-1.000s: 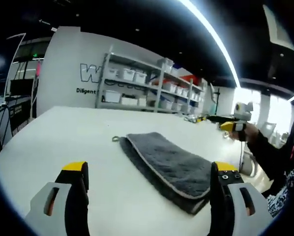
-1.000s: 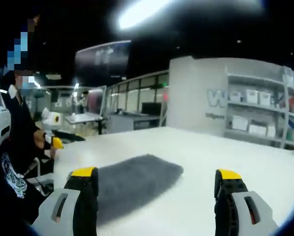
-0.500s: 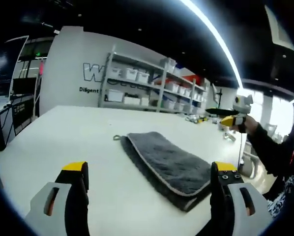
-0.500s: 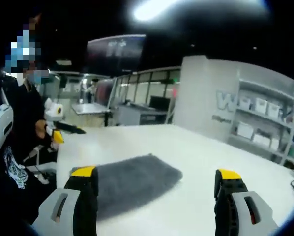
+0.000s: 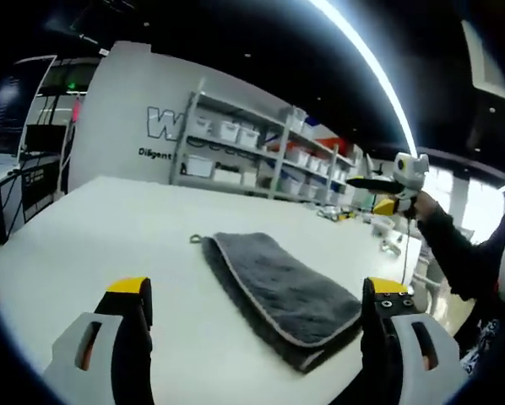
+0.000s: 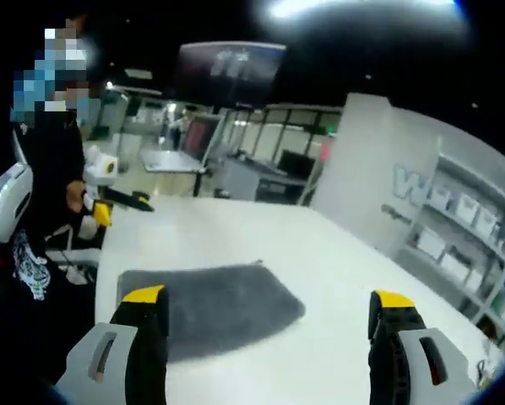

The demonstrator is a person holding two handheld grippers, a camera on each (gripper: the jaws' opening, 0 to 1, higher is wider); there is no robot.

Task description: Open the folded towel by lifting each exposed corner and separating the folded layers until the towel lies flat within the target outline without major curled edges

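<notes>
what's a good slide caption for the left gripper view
Open left gripper above a white table, facing the folded grey towel.

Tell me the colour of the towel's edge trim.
Light grey piping on a dark grey towel, clearest in the left gripper view.

We see bare white table (image 5: pixel 92 228) all around the folded towel (image 5: pixel 278 287), open on every side, with small clutter (image 5: pixel 379 240) well apart at the far right edge.

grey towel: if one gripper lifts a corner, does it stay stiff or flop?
Likely floppy: the grey towel lies folded in soft layers, so a lifted corner should drape and peel. Its plush pile probably grips well. The layers may drag together on the smooth white table.
</notes>
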